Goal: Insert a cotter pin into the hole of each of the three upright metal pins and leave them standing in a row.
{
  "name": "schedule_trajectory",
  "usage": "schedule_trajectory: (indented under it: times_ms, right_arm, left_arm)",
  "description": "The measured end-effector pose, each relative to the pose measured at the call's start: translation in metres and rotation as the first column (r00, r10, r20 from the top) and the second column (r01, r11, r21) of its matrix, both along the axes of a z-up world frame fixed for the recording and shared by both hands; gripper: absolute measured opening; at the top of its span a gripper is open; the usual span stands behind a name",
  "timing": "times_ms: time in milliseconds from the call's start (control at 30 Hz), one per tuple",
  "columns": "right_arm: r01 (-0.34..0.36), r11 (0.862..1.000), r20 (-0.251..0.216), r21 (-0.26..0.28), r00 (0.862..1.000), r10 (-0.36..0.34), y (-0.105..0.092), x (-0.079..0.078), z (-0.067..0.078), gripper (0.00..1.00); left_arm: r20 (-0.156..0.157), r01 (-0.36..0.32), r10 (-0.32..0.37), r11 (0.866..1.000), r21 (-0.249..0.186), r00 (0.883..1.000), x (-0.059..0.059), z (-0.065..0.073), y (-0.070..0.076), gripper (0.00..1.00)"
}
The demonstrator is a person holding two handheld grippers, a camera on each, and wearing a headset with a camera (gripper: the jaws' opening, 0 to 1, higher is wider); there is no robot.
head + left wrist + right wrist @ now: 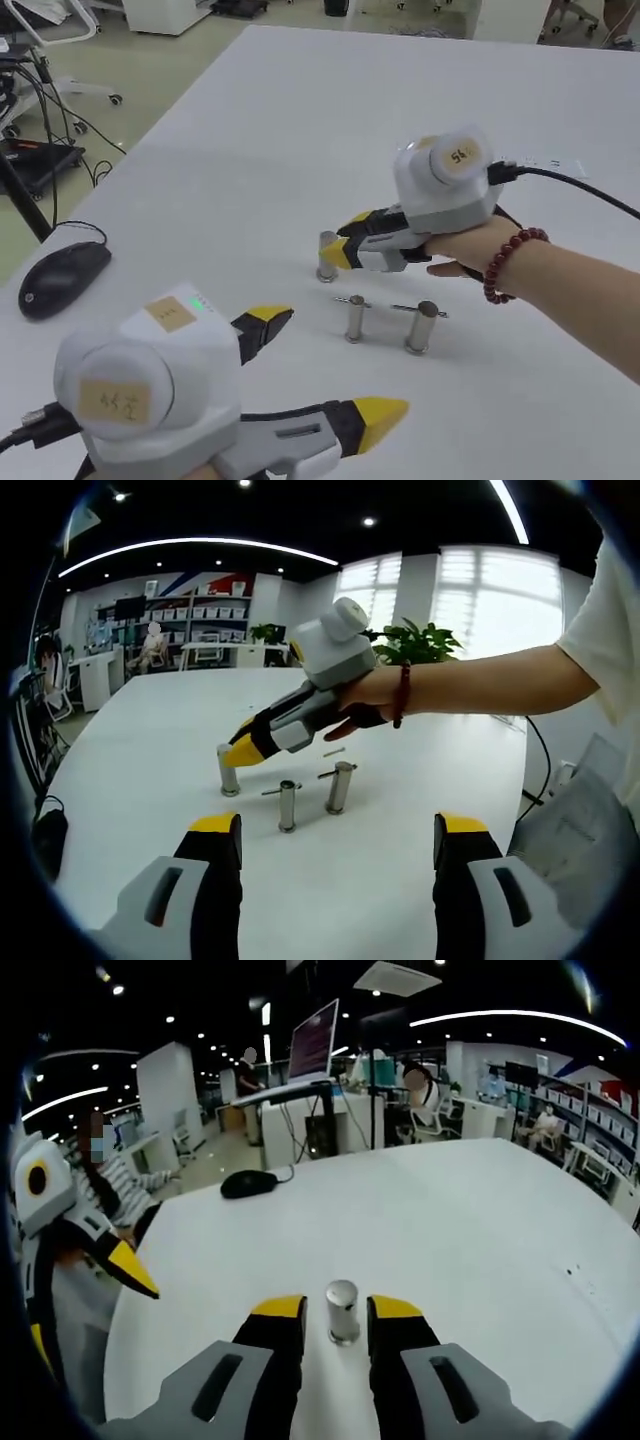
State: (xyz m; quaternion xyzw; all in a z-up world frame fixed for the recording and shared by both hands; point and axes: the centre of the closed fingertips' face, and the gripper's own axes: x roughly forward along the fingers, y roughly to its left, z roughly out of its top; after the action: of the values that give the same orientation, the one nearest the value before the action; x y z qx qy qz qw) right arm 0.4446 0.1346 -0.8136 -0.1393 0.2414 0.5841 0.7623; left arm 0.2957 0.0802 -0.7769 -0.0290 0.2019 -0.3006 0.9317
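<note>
Your right hand-held gripper [336,1312] straddles the end metal pin [343,1298], jaws slightly apart; your left hand-held gripper [337,825] hangs wide open over the bench [300,130].

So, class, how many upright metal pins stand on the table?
3. The left pin sits between the tongs of the right gripper; the middle pin and right pin stand free beside it. None seems hidden.

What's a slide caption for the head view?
Right gripper straddles the bare left metal pin; middle pin and right pin carry cotter pins; left gripper open.
</note>
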Motion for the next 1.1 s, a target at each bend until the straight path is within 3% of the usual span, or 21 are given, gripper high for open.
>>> schedule_trajectory:
  times_ms: [133, 600, 1100]
  right_arm:
    - [0.0, 1.0, -0.021, 0.01, 1.0, 0.0, 0.0028, -0.0017, -0.0046, 0.25]
    - [-0.013, 1.0, -0.009, 0.006, 1.0, 0.013, 0.0031, -0.0016, -0.0086, 0.16]
    - [0.003, 1.0, 0.002, -0.017, 1.0, -0.003, -0.0013, 0.0, -0.0078, 0.14]
  left_arm:
    - [-0.002, -0.005, 0.005, 1.0, -0.003, 1.0, 0.0002, -0.0007, 0.001, 0.78]
    - [-0.011, -0.002, 0.001, 1.0, -0.012, 1.0, 0.0019, -0.0027, -0.0016, 0.78]
    - [-0.012, 0.007, -0.007, 1.0, -0.009, 1.0, 0.0015, -0.0031, -0.0029, 0.77]
